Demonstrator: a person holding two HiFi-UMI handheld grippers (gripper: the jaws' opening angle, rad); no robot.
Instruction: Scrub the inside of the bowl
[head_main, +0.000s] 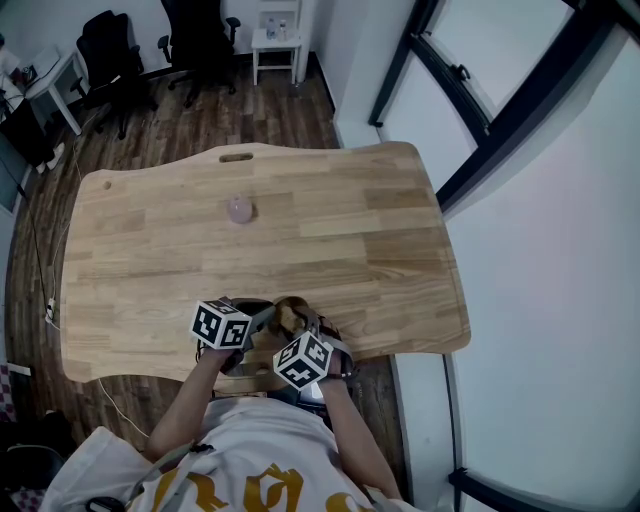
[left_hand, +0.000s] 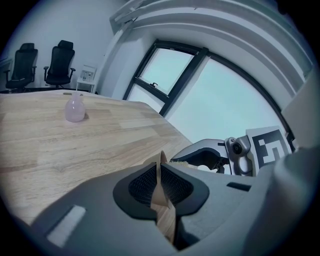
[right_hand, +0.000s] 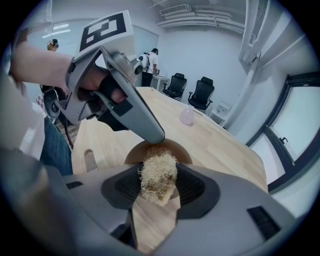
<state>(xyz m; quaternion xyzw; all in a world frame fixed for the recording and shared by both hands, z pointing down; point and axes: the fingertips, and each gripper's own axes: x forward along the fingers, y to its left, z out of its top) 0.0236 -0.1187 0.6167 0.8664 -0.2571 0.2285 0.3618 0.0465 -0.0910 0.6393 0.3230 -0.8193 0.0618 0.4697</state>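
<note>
A brown wooden bowl (head_main: 290, 312) sits at the table's near edge, between both grippers. My left gripper (head_main: 262, 320) is shut on the bowl's thin rim (left_hand: 161, 192), which runs edge-on between its jaws (left_hand: 161, 182). My right gripper (head_main: 312, 330) is shut on a straw-coloured fibrous scrubber (right_hand: 157, 175) and holds it at the bowl's near rim (right_hand: 131, 154). In the right gripper view, the left gripper's finger (right_hand: 142, 122) comes down onto the bowl's far rim. A tuft of the scrubber (left_hand: 181, 161) shows under the right gripper in the left gripper view.
A small pink vase (head_main: 240, 210) stands mid-table, also seen as the pink vase (right_hand: 187, 116) beyond the bowl. The wooden table (head_main: 380, 230) has a slot handle at its far edge. Black office chairs (head_main: 200, 40) and a white side table stand behind. Window frames (head_main: 500, 110) run along the right.
</note>
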